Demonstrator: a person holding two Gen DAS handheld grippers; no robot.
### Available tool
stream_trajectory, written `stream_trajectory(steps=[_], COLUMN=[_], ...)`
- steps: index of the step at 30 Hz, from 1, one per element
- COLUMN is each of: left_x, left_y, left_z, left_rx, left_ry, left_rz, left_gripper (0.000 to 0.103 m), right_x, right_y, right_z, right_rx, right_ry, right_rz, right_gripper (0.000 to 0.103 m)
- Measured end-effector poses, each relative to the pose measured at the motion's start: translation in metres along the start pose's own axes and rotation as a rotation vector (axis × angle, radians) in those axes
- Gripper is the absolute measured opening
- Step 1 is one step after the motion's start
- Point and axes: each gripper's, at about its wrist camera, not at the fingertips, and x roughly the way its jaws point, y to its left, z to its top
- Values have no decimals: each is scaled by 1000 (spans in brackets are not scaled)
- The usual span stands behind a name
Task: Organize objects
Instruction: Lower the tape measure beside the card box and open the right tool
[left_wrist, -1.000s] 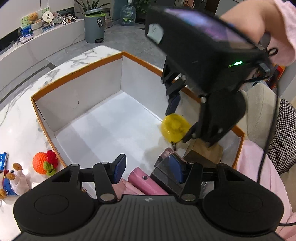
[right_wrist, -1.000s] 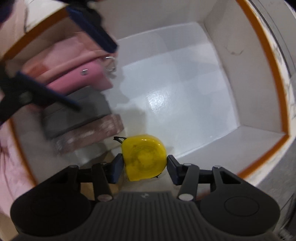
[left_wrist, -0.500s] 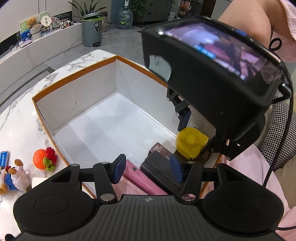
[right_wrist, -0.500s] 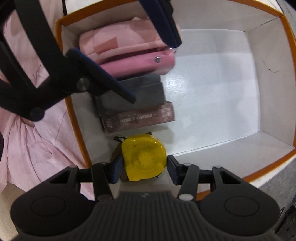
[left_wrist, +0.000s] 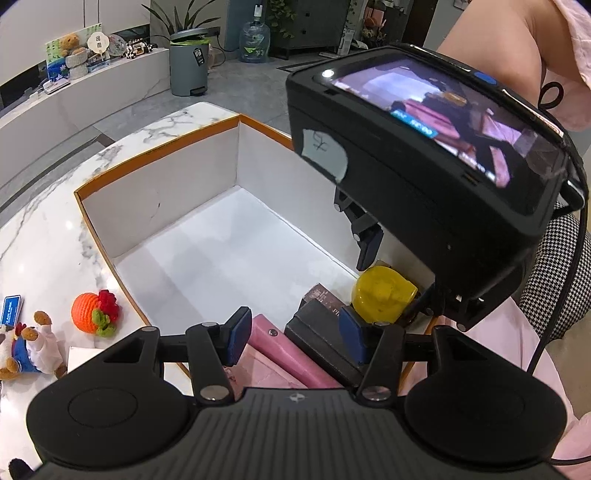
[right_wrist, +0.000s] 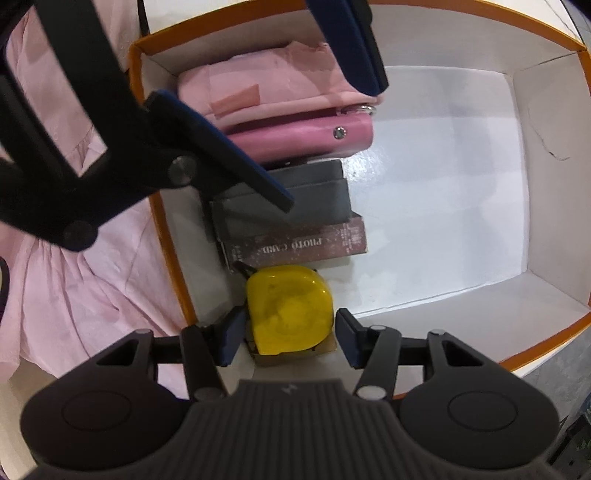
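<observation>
Between opening right tongs, tape measure

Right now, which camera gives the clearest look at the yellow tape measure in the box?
The right wrist view: the yellow tape measure sits unobstructed between the right gripper fingers, beside the photo card box. In the left wrist view only its top shows, partly hidden behind the left gripper's finger.
</observation>
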Motion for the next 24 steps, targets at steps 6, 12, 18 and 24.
stream_trajectory(steps=[6, 12, 18, 24], left_x=[-2, -4, -3, -1], left_y=[4, 3, 2, -2], left_z=[-3, -7, -6, -4], left_rx=[-10, -9, -6, -1], left_ry=[0, -5, -6, -13], left_rz=[5, 2, -3, -14], left_gripper=[62, 62, 62, 62], right_x=[-3, 2, -4, -21], right_y=[-13, -31, -44, -50], right_z=[-2, -11, -21, -19], right_rx=[33, 79, 133, 131], right_ry=[-13, -28, -70, -62], right_rz=[32, 72, 99, 78], right_gripper=[57, 54, 49, 48])
